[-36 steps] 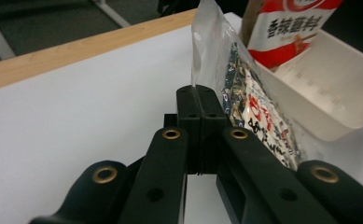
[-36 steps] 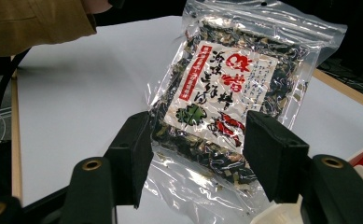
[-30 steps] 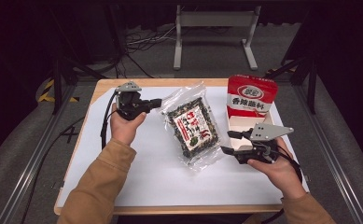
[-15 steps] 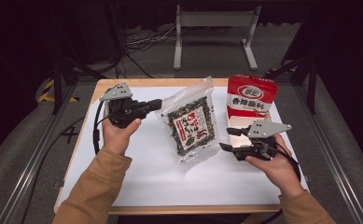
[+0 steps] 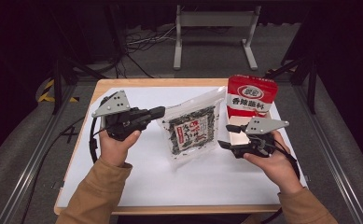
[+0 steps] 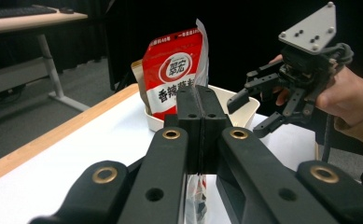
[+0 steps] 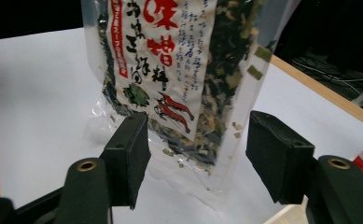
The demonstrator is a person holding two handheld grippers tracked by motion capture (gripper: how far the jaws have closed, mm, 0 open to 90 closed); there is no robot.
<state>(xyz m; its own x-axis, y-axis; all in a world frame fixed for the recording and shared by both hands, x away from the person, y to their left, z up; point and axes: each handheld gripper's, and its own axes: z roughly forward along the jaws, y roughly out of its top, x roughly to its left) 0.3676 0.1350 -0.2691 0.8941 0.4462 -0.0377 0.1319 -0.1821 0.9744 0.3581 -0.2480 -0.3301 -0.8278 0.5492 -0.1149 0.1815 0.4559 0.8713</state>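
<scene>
The worktop (image 5: 137, 182) carries a red pouch (image 5: 251, 95) standing in a white tray (image 6: 226, 100) near its far right corner. A clear bag of dried greens (image 5: 191, 128) hangs tilted above the middle, its lower end near the surface. The left claw (image 5: 158, 112) is clamped on the bag's top edge. The right claw (image 5: 226, 136), jaws just widened, stands apart beside the bag's lower end.

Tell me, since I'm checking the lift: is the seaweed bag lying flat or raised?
Raised at one end. The left gripper is shut on the top edge of the seaweed bag, whose bottom rests on the table.
</scene>
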